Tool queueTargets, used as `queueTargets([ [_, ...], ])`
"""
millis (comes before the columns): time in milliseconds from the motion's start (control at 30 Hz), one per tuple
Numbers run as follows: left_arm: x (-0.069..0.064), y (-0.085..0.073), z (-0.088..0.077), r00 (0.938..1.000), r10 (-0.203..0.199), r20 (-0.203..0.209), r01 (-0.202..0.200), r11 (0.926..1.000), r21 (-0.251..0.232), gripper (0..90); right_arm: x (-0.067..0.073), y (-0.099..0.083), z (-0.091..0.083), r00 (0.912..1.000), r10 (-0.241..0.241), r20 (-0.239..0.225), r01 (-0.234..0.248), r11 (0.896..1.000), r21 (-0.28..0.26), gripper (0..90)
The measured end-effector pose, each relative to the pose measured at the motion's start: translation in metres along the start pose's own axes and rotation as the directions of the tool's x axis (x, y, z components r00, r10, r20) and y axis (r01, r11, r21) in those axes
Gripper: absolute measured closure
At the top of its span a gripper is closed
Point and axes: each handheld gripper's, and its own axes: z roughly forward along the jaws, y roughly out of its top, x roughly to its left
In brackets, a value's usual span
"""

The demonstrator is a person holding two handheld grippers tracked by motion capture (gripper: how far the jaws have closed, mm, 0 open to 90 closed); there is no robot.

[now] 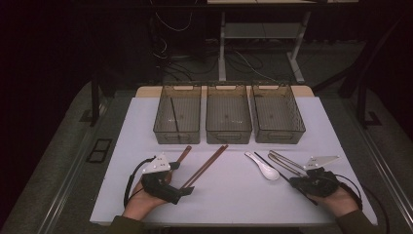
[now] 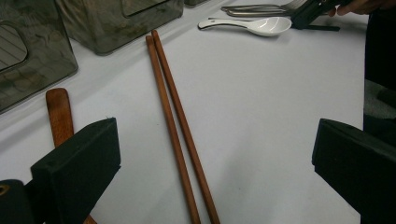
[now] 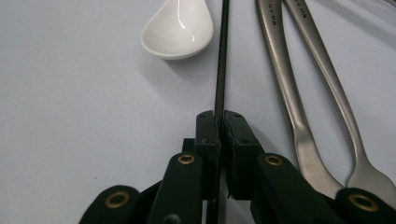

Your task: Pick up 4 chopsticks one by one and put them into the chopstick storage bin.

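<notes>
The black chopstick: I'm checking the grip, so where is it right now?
In the right gripper view the black chopstick is pinched between the right gripper, lying between the white spoon and the metal utensils.

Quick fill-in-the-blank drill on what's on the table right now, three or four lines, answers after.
1. The right tool is shut on a thin black ____.
2. The left tool's jaws stand ____ over the brown chopsticks.
3. The white spoon lies on the table, left of the metal ____.
4. At the far side stand ____ clear bins.

Missing words: chopstick; open; cutlery; three
</notes>
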Motion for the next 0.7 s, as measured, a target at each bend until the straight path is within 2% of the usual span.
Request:
queueTargets([
  [433,0.0001,-0.0003,0.0008,1.0,-0.003,-0.001,0.003,1.0,0.004,0.3,0.0031,0.0016,0.0,0.9996,0.006,0.028,-0.007,1.0,0.011,85.5],
  [700,0.0004,0.0,0.0,1.0,0.003,-0.003,-0.003,1.0,0.004,0.3,0.0013,0.0019,-0.0027,0.9992,0.013,0.037,-0.013,1.0,-0.005,85.5],
])
